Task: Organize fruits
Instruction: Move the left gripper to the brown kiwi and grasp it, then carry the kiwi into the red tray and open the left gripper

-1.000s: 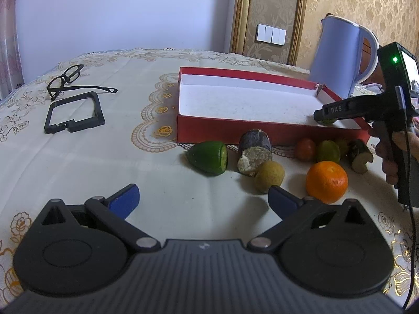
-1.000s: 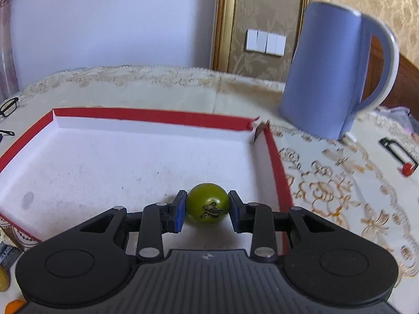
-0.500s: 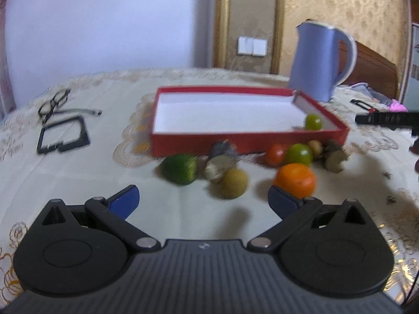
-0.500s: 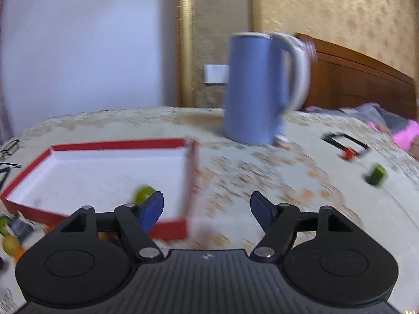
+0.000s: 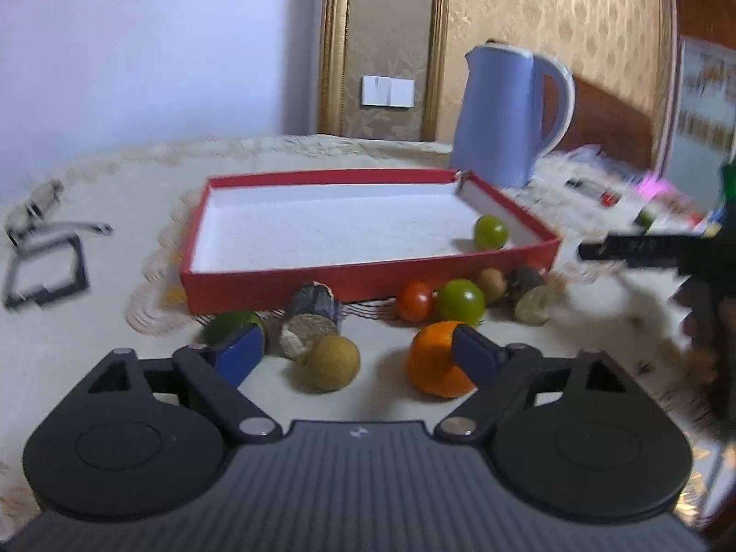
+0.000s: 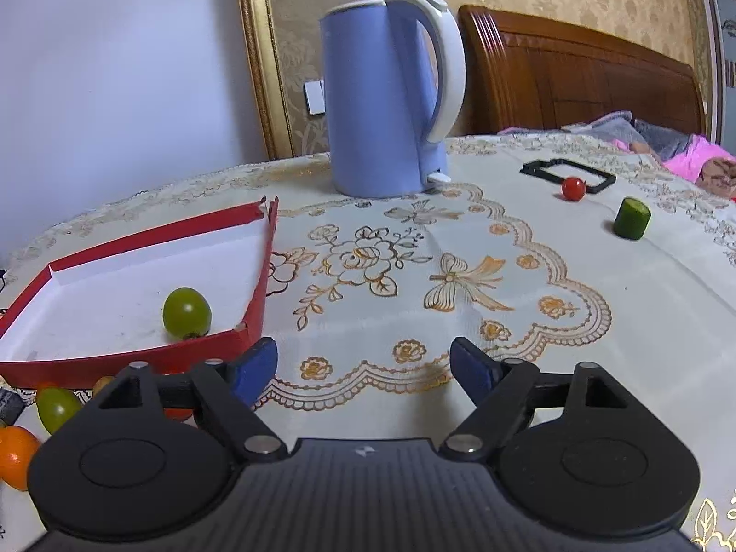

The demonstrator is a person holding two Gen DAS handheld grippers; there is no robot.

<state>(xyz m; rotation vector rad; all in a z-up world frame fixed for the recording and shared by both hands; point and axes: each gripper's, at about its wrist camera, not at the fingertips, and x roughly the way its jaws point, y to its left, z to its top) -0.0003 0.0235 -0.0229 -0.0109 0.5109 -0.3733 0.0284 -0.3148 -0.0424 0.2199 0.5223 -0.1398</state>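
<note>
A red box (image 5: 368,278) with a white floor holds one green tomato (image 5: 490,232), also in the right wrist view (image 6: 186,313) inside the box (image 6: 260,285). In front of the box lie an orange (image 5: 432,359), a brown kiwi (image 5: 332,362), a green fruit (image 5: 230,324), a cut dark piece (image 5: 309,317), a red tomato (image 5: 414,300) and a green tomato (image 5: 461,301). My left gripper (image 5: 356,354) is open just above the kiwi and orange. My right gripper (image 6: 363,370) is open and empty over the tablecloth, right of the box.
A blue kettle (image 6: 391,110) stands behind the box. On the far right lie a red cherry tomato (image 6: 573,188), a cucumber piece (image 6: 632,218) and a black frame (image 6: 568,175). Glasses (image 5: 34,204) and another black frame (image 5: 43,271) lie at the left.
My right gripper let go of the green tomato in the box, opened and swung right, away from the box. My left gripper moved forward towards the kiwi and orange.
</note>
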